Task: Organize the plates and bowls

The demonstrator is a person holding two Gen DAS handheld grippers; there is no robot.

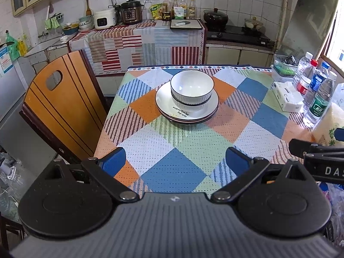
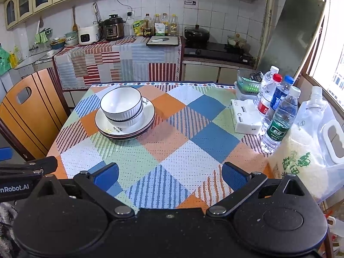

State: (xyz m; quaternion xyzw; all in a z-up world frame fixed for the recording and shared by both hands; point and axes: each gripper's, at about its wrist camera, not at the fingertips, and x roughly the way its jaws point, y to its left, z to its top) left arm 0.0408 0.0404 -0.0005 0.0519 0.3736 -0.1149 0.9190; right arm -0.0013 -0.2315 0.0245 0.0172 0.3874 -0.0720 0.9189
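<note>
Two white ribbed bowls (image 1: 192,89) with dark rims sit nested on a stack of white plates (image 1: 186,115) in the far middle of the checked tablecloth (image 1: 172,150). In the right wrist view the bowls (image 2: 121,105) and plates (image 2: 126,130) lie at the far left. My left gripper (image 1: 175,160) is open and empty, well short of the stack, over the table's near edge. My right gripper (image 2: 171,174) is open and empty, near the front edge, to the right of the stack.
Water bottles (image 2: 279,116), a tissue pack (image 2: 245,116), a green basket (image 2: 247,86) and a rice bag (image 2: 305,157) line the table's right side. A wooden chair (image 1: 62,107) stands at the left. The kitchen counter (image 1: 139,40) and the stove are behind.
</note>
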